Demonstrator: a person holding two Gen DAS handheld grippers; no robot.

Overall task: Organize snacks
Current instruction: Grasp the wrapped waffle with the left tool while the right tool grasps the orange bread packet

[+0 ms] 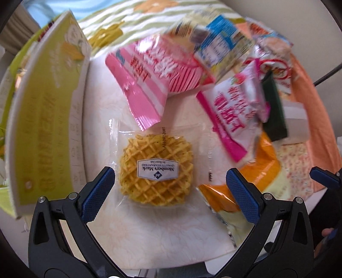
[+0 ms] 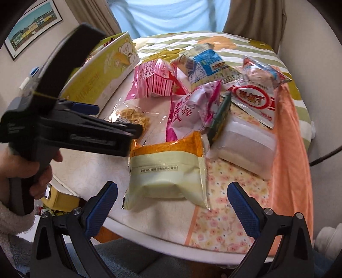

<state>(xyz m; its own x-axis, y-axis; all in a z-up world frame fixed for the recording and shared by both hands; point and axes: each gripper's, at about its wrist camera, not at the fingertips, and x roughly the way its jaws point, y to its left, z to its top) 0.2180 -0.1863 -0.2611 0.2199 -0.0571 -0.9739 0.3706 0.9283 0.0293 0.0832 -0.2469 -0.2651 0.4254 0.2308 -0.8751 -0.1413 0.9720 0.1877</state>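
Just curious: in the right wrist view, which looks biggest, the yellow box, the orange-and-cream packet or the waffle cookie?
1. Yellow box.
2. Orange-and-cream packet, though it lies nearer the camera, so its rank against the box is unsure.
3. Waffle cookie, partly hidden.

Round white surface [image 2: 89,169] here, covered with a patchwork of cloths: peach floral near [image 2: 215,216], plain orange on the right [image 2: 292,136], green-striped at the far side [image 2: 245,42]. Behind it, pale blue window light [image 2: 171,15] between brownish curtains [image 2: 254,19]. Framed picture of colourful houses [image 2: 32,30] on the beige wall, far left.
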